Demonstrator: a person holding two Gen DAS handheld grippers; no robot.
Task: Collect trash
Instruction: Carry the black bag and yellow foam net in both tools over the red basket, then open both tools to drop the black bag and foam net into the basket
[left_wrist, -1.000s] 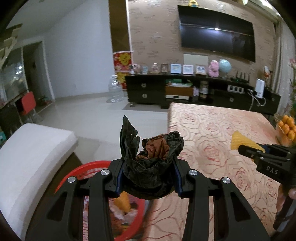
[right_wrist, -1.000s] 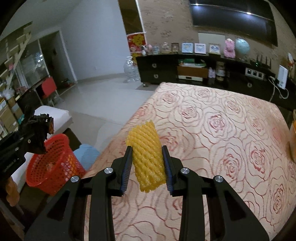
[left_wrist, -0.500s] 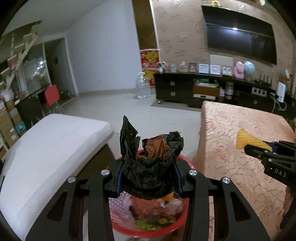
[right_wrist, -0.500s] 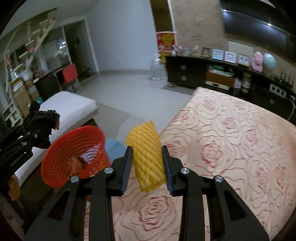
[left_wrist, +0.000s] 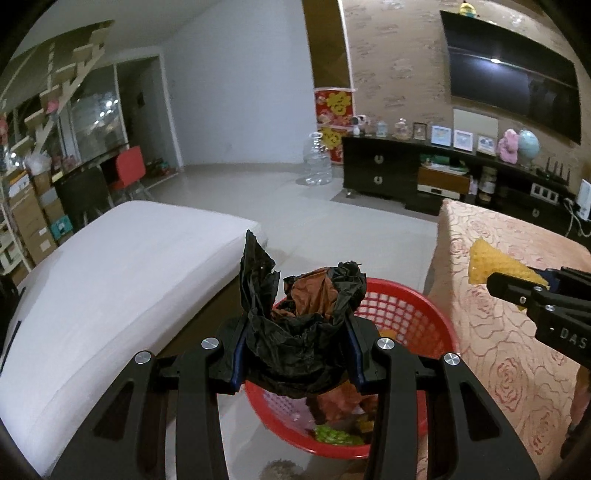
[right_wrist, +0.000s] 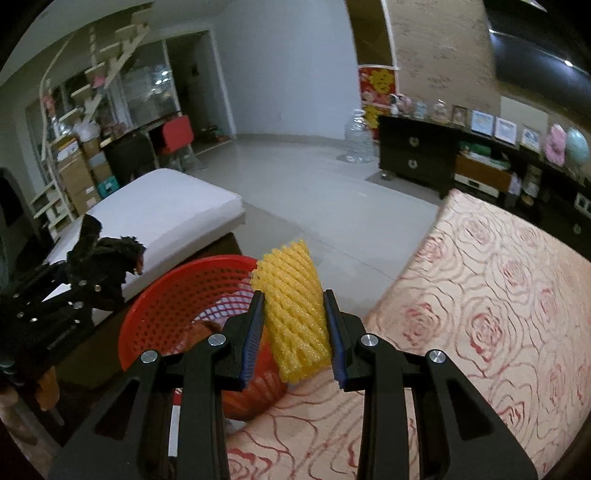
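Observation:
My left gripper (left_wrist: 295, 350) is shut on a crumpled black plastic bag (left_wrist: 299, 332) with brown paper inside, held above the red mesh basket (left_wrist: 413, 317) on the floor. Trash lies in the basket bottom. My right gripper (right_wrist: 295, 332) is shut on a yellow foam fruit net (right_wrist: 293, 306), held over the table's left edge beside the red basket (right_wrist: 177, 299). The left gripper and its black bag (right_wrist: 107, 258) show at the left of the right wrist view. The yellow net (left_wrist: 491, 264) shows at the right of the left wrist view.
A table with a rose-patterned cloth (right_wrist: 498, 295) is to the right of the basket. A white cushioned bench (left_wrist: 110, 277) is to its left. A dark TV cabinet (left_wrist: 424, 177) and a large water bottle (left_wrist: 316, 162) stand far across the tiled floor.
Both grippers have swung left, off the table toward the basket. The left gripper with the bag now hangs over the basket. The right gripper with the net has reached the table's edge.

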